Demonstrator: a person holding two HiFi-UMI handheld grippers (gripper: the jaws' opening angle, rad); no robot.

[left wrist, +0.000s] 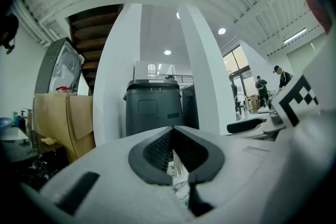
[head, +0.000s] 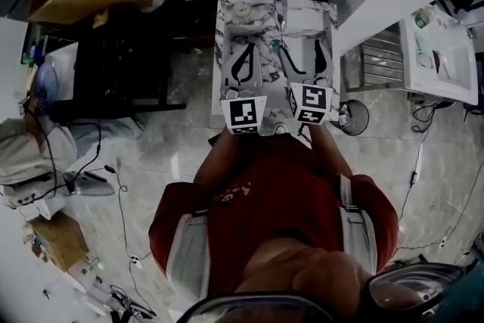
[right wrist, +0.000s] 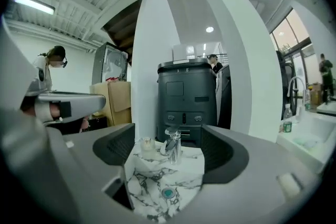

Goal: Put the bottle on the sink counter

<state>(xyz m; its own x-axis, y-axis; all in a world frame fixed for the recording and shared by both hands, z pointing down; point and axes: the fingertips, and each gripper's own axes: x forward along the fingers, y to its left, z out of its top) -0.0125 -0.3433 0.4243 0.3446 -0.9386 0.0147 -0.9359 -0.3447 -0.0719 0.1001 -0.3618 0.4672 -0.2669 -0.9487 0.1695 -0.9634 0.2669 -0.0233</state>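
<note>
In the head view, both tools hung over the marble sink (head: pixel 227 49), their jaws pointing away from the person. A small pale container, probably the bottle (head: pixel 242 9), stood upright on the surface (head: pixel 325 11) at the sink's back left corner, just left of the faucet (head: pixel 280 7). It lay almost straight ahead of the left tool (head: pixel 246 57). From the right tool (head: pixel 302 53) it lay ahead and off to the left, so the left one was nearer.

In the left gripper view, the left tool (left wrist: pixel 173 131) was clenched. Its pads met at the tips, leaving only a thin sliver below, and nothing was gripped. The bottle did not show there.

In the right gripper view, the right tool (right wrist: pixel 168 134) was released, its jaws wide apart and nothing between them. Through the gap the bottle (right wrist: pixel 146 143) stood on the surface (right wrist: pixel 191 155) beside the faucet (right wrist: pixel 172 145), beyond the drain (right wrist: pixel 168 192) and clear of both jaws. Its long axis was vertical. With neither tool touching it, the placing looked already done. Any further grasp would have to come forward from the side.
</note>
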